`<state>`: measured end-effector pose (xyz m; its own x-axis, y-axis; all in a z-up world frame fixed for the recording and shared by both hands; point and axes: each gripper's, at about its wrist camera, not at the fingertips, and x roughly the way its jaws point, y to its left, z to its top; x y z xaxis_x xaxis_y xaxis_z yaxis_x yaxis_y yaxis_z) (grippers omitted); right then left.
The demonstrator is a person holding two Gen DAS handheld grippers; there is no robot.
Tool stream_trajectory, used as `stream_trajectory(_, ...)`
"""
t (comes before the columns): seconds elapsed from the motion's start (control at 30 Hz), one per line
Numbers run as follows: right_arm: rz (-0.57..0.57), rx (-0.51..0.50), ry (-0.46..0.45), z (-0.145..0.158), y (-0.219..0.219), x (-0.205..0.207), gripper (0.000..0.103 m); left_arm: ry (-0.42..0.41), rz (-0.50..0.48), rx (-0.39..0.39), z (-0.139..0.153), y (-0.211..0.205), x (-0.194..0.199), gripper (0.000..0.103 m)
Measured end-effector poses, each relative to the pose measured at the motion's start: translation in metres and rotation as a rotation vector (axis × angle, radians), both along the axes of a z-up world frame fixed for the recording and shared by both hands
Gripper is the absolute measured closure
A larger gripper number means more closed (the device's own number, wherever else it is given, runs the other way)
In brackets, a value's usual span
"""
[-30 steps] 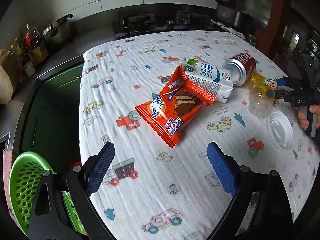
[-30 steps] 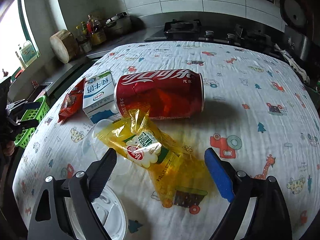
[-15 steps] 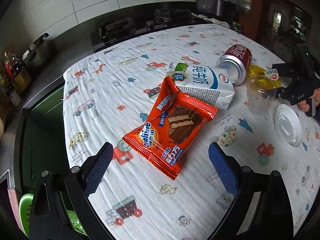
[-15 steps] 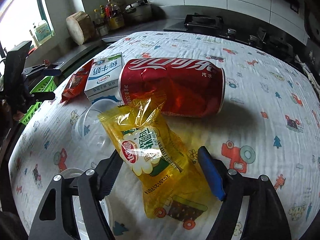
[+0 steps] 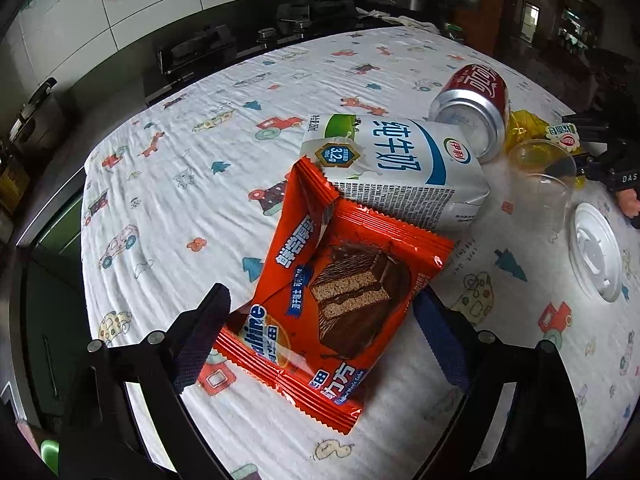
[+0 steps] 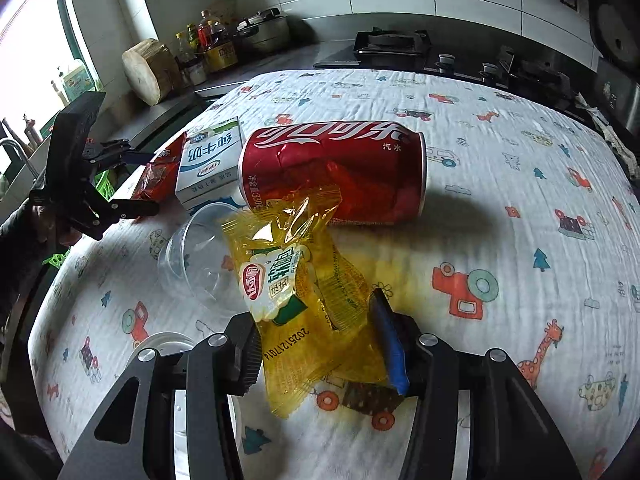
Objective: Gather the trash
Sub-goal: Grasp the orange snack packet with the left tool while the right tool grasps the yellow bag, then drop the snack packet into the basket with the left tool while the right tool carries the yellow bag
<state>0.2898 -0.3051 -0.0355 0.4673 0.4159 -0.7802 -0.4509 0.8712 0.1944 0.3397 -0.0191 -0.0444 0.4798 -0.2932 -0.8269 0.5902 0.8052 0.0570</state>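
Two tongs worked: right tongs (image 6: 318, 344) had just closed on crinkly yellow plastic wrapper (image 6: 304, 300); left tongs (image 5: 320, 336), narrowing, straddled light, slippery orange foil cake packet (image 5: 332, 280), milk carton (image 5: 400, 168) at one o'clock.

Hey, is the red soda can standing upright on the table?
No, the red soda can lies on its side on the printed tablecloth, right behind the yellow snack wrapper.
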Motion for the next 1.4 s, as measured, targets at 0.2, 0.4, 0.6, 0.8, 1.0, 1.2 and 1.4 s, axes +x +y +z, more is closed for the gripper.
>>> stream_trajectory(0.2,-0.040,0.009,-0.005,0.005,-0.007,-0.011,0.056,0.000,0.027,-0.036,0.001,0.004,-0.008,0.044)
stream_trajectory(0.4,-0.070,0.020,-0.017,0.016,-0.009,-0.024,0.059,-0.038,0.074,-0.066,0.015,0.013,-0.028,0.055)
stream_trajectory(0.6,-0.065,0.009,-0.053,0.029,0.002,-0.041,0.062,-0.079,0.122,-0.093,0.034,0.032,-0.053,0.058)
stream_trajectory(0.8,-0.058,-0.009,-0.112,0.052,0.015,-0.056,0.062,-0.122,0.187,-0.119,0.057,0.065,-0.075,0.058)
stream_trajectory(1.0,-0.060,-0.014,-0.179,0.082,0.026,-0.067,0.062,-0.170,0.292,-0.146,0.076,0.110,-0.097,0.058)
stream_trajectory(1.2,-0.002,0.003,-0.219,0.104,0.055,-0.079,0.062,-0.173,0.425,-0.145,0.078,0.167,-0.118,0.058)
stream_trajectory(1.4,0.105,0.031,-0.235,0.112,0.109,-0.087,0.062,-0.140,0.560,-0.106,0.066,0.219,-0.133,0.058)
